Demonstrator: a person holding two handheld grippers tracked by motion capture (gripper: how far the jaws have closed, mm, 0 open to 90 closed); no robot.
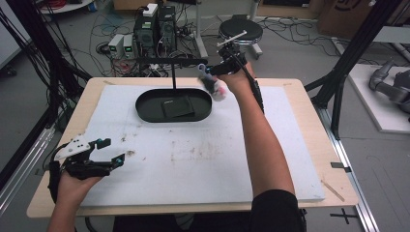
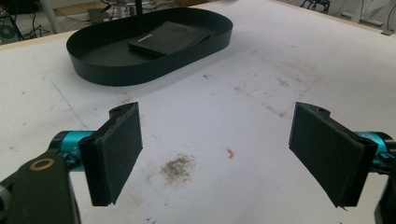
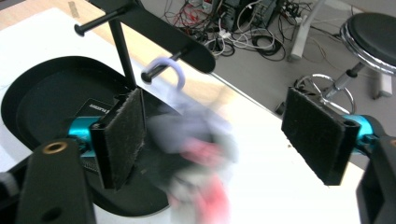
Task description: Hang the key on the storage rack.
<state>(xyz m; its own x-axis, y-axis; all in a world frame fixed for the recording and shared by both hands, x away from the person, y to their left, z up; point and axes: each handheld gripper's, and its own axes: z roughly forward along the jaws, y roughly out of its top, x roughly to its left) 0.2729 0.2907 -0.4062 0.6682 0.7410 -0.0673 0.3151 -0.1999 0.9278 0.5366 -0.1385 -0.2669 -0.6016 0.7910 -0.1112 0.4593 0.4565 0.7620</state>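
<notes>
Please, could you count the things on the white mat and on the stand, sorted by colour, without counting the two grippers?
Black: 3, namely the oval tray, the flat black pad lying in it, and the stand rising from it.
Mixed pale purple, grey, white and pink: 1, the soft toy, blurred, its loop over the stand's peg.
Total: 4

Right hand-held gripper (image 1: 216,72) beside blurred plush toy (image 1: 215,87) hanging at stand (image 1: 173,62); black tray (image 1: 145,107) below

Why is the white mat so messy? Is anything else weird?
The white mat has a dark crumbly smudge and brownish stains. Also, a pink-and-white keychain toy hangs blurred from the stand's peg, seemingly swinging between the right claw's open jaws.
</notes>
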